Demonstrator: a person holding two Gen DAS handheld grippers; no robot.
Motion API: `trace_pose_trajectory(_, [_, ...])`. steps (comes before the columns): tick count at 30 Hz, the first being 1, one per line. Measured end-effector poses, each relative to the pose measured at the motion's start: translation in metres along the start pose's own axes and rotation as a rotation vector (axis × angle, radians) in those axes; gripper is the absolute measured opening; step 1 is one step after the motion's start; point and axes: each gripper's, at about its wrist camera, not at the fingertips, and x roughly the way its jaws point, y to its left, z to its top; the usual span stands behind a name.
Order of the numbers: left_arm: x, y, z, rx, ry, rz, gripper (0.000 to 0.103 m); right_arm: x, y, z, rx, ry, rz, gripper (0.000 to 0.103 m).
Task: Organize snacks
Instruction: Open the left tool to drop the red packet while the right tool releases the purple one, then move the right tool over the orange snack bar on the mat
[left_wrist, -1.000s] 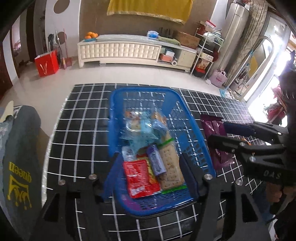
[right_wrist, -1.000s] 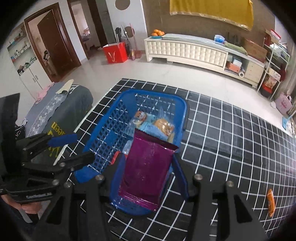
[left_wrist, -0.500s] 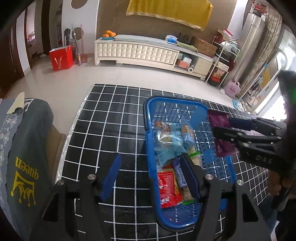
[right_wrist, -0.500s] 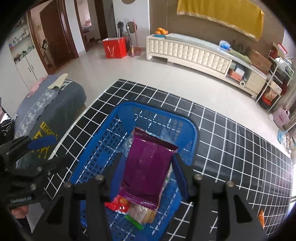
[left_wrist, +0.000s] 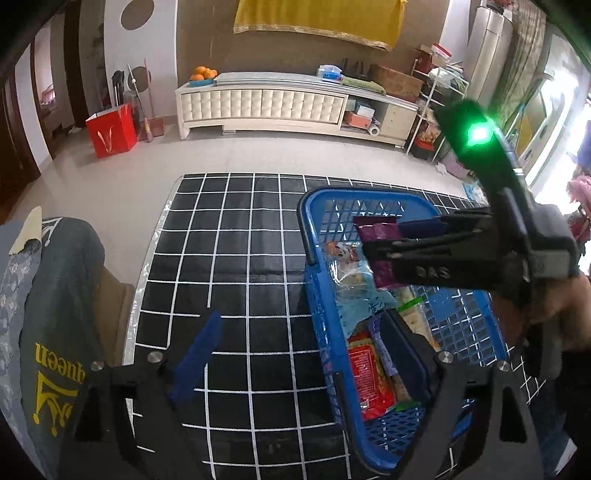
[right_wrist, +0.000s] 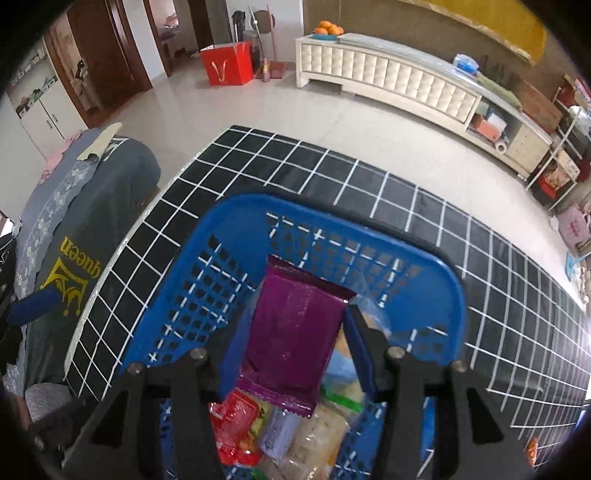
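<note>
A blue plastic basket (left_wrist: 309, 236) (right_wrist: 236, 221) stands on the black grid-patterned table (left_wrist: 240, 240) and holds several snack packets, among them a red packet (left_wrist: 369, 373) and a cracker pack (right_wrist: 321, 432). My right gripper (right_wrist: 297, 350) is shut on a purple packet (right_wrist: 295, 328) and holds it over the far half of the basket. In the left wrist view the same packet (left_wrist: 380, 254) hangs from the right gripper (left_wrist: 384, 243) above the snacks. My left gripper (left_wrist: 303, 350) is open and empty and straddles the basket's left wall.
A grey cloth printed "queen" (left_wrist: 55, 332) is draped over a seat at the table's left edge. A small orange snack (right_wrist: 530, 448) lies on the table at the right. A white cabinet (left_wrist: 277, 107) and a red bag (left_wrist: 110, 129) stand far back on the floor.
The right gripper has carried the purple packet from beside the basket to over its far half. The left gripper has shifted left, from around the basket to astride its left wall.
</note>
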Motion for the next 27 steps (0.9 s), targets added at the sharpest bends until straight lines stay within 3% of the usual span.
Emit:
trace_pose_trajectory(4, [0.001, 0.001, -0.001, -0.004, 0.010, 0.021, 0.088, 0.009, 0.000, 0.001, 0.000, 0.040, 0.027, 0.061])
trace_pose_trajectory(7, [-0.003, -0.002, -0.002, 0.000, -0.012, 0.011, 0.088, 0.001, -0.002, -0.003, 0.008, 0.017, 0.043, 0.086])
trace_pose_trajectory(8, [-0.004, -0.003, -0.003, 0.000, -0.014, 0.011, 0.088, -0.002, -0.003, -0.004, 0.008, 0.012, 0.036, 0.088])
trace_pose_trajectory(19, [-0.031, -0.037, -0.013, 0.029, -0.046, 0.035, 0.088, -0.061, -0.016, -0.045, -0.032, -0.059, -0.020, 0.089])
trace_pose_trajectory(27, [-0.051, -0.067, -0.019, 0.061, -0.066, 0.019, 0.088, -0.095, -0.039, -0.078, 0.012, -0.088, 0.020, 0.089])
